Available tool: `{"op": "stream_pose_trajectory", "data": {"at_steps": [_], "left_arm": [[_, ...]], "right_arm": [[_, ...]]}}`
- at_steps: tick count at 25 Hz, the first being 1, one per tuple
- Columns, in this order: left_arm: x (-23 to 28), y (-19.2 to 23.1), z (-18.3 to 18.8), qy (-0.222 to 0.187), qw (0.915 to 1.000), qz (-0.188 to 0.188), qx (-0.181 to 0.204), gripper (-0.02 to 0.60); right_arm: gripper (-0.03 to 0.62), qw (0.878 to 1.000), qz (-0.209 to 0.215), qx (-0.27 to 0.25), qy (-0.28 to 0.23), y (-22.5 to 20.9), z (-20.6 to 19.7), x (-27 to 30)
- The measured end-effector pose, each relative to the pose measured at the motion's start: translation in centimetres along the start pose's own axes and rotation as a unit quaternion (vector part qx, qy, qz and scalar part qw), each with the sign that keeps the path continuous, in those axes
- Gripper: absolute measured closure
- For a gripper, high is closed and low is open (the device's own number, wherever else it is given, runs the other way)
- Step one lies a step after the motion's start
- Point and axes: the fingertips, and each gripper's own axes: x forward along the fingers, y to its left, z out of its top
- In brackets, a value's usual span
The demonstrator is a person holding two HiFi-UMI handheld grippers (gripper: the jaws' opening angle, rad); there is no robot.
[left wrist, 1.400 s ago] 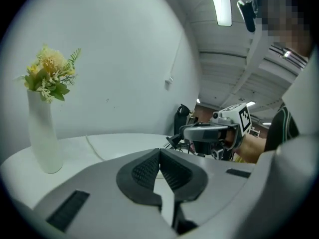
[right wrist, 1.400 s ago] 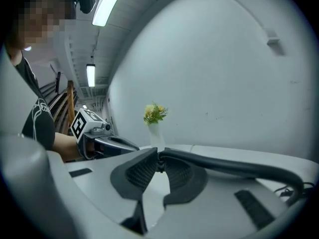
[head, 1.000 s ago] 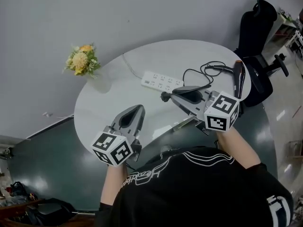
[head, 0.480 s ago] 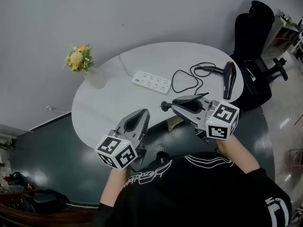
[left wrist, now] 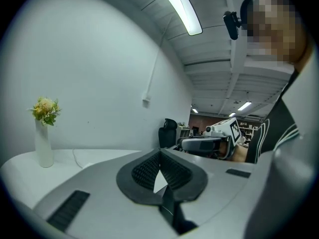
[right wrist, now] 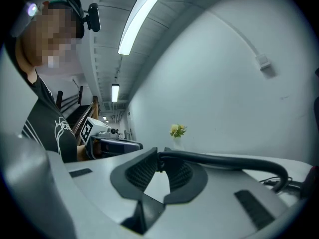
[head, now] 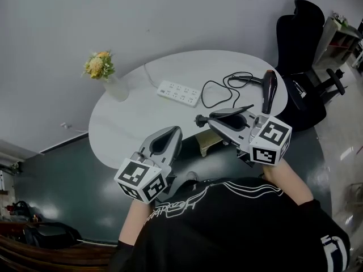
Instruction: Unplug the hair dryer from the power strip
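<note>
Both drew back: right gripper point(head: 210, 119) clamps the plug point(head: 199, 119), apparently clear of the strip point(head: 180, 92), so unplugged; left gripper point(head: 172, 131) closed, empty.

Smooth matt white table point(head: 130, 123), white plastic power strip point(head: 179, 92), glossy black hair dryer point(head: 268, 91), matt black rubbery cord point(right wrist: 224, 158)

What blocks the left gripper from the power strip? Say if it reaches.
Probably yes: the left gripper, shut and empty, faces the power strip with only bare table between them.
</note>
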Motion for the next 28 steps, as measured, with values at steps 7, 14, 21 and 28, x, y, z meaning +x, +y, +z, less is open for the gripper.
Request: {"op": "stream_pose_trajectory", "data": {"at_steps": [7,14,21,28], "left_arm": [[0.0,-2.6,-0.5,0.002,0.9998,-0.007,0.02,0.579],[-0.6,-3.9,-0.8,0.001,0.9997,-0.01,0.023,0.578],[-1.6,-4.1,-1.2,-0.005,0.9998,-0.003,0.02,0.578],[-2.4,-4.2,-1.6,-0.008,0.9998,0.001,0.017,0.578]], "right_arm": [[0.565,1.0,-0.016,-0.004,-0.01,0.7,-0.7,-2.0],[0.565,1.0,-0.021,-0.006,-0.013,1.5,-0.9,-3.0],[0.565,1.0,-0.016,-0.007,-0.008,2.6,-1.4,-2.8],[0.565,1.0,-0.013,-0.01,-0.004,3.4,-1.7,-2.7]]}}
